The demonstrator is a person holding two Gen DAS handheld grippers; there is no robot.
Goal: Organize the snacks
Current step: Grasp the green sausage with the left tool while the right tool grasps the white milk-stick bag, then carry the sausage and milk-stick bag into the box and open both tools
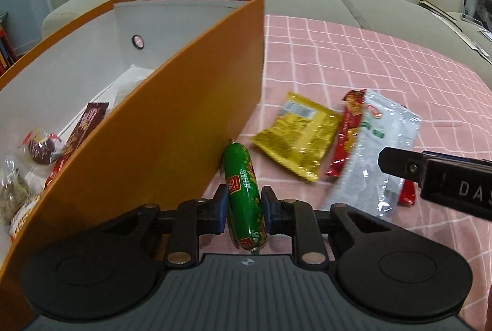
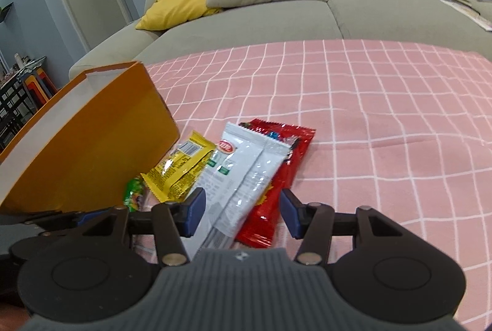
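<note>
My left gripper (image 1: 245, 209) is clamped on the green plastic-wrapped sausage (image 1: 244, 197), low centre, beside the orange cardboard box (image 1: 172, 131). My right gripper (image 2: 240, 212) gapes wide over the white foil packet (image 2: 243, 174) and red wrapper (image 2: 276, 177) on the pink checked bench (image 2: 384, 131).

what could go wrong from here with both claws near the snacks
The left claw grips the green sausage close beside the orange box wall, so lifting could knock the box. The right claw straddles the white packet overlapping the red packet, so it might grab both.
</note>
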